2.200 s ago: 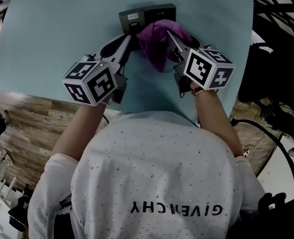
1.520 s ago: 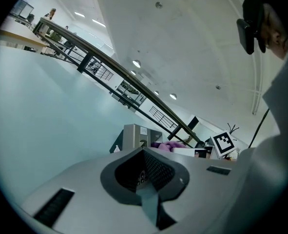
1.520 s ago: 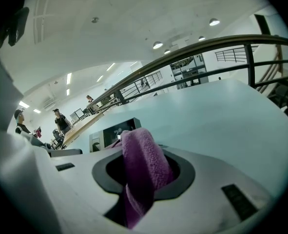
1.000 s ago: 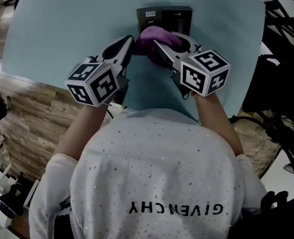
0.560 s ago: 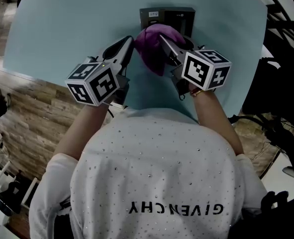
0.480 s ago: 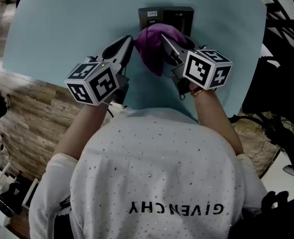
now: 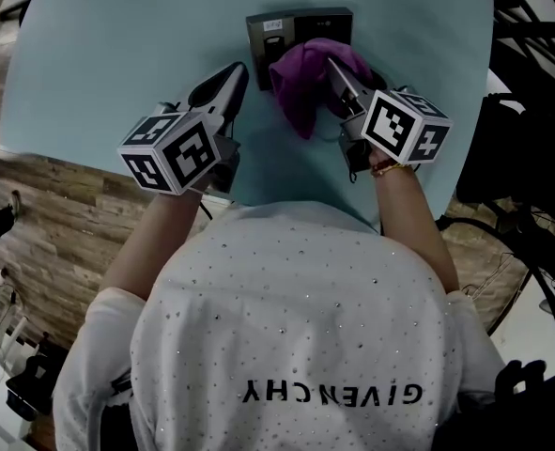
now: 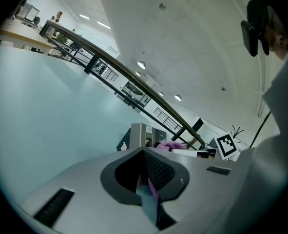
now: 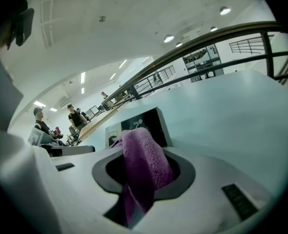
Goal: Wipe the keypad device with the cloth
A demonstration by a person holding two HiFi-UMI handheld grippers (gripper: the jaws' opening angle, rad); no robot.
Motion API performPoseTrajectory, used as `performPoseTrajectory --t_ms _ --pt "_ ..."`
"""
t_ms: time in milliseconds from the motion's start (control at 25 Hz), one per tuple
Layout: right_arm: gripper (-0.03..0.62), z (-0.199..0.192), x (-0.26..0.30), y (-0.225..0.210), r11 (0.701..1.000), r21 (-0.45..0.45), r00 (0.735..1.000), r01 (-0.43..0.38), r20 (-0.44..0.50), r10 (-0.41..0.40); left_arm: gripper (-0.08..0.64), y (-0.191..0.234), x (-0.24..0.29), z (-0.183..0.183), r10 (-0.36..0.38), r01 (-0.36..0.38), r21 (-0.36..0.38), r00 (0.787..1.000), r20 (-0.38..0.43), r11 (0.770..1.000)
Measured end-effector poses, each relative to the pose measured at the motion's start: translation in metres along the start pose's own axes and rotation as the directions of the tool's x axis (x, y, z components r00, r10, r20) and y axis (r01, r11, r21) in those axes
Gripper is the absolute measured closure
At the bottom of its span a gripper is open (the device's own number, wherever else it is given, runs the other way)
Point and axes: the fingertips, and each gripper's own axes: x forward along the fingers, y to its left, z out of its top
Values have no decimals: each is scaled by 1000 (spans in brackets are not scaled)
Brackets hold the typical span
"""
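Note:
The dark keypad device (image 7: pixel 279 28) stands at the far middle of the light blue table (image 7: pixel 117 45). A purple cloth (image 7: pixel 307 78) hangs over its front right part, and my right gripper (image 7: pixel 336 68) is shut on it. In the right gripper view the cloth (image 9: pixel 143 165) bulges up between the jaws, with the device (image 9: pixel 144 124) just behind. My left gripper (image 7: pixel 234 73) is shut and holds nothing, its tip just short of the device's left front corner. The left gripper view looks past its own tip (image 8: pixel 144 151) to the device (image 8: pixel 138 135) and a bit of cloth (image 8: pixel 171 145).
The table's near edge runs just under both marker cubes, with wood-pattern floor (image 7: pixel 42 214) to the left. Black frames and cables (image 7: pixel 526 139) crowd the right side. Railings and distant people (image 9: pixel 75 117) show in the background of the gripper views.
My right gripper has carried the cloth rightward across the device's front, from its left part to its right part. The left gripper has barely moved.

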Motion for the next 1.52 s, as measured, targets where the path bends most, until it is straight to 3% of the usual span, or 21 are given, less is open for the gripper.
performPoseTrajectory --t_ms 600,680,800,1000,1200,1320,1520 --pt "486 15 -25 -47 988 51 988 146 53 -148 555 14 -4 -1 11 -11 -24 1000 -9 1000" --pt "491 15 -29 -41 992 87 995 88 49 -92 555 17 -3 -3 14 -15 -31 1000 -14 999" --pt "492 17 -30 -10 981 171 994 -94 69 84 554 19 0 -11 21 -22 -45 999 -24 999" --pt "492 5 -13 48 963 44 963 -267 -30 269 555 7 1 -15 3 -2 -74 1000 6 997" --pt "491 -19 7 81 953 -66 949 -296 -129 286 554 -10 -2 -21 22 -21 -57 1000 20 998" --pt "491 -32 17 84 953 -21 944 -302 -146 296 555 -4 -13 -27 91 -87 -83 995 47 993" --pt "491 -28 18 76 940 71 936 -333 -97 339 554 -2 -29 -26 167 -151 -135 979 115 979"
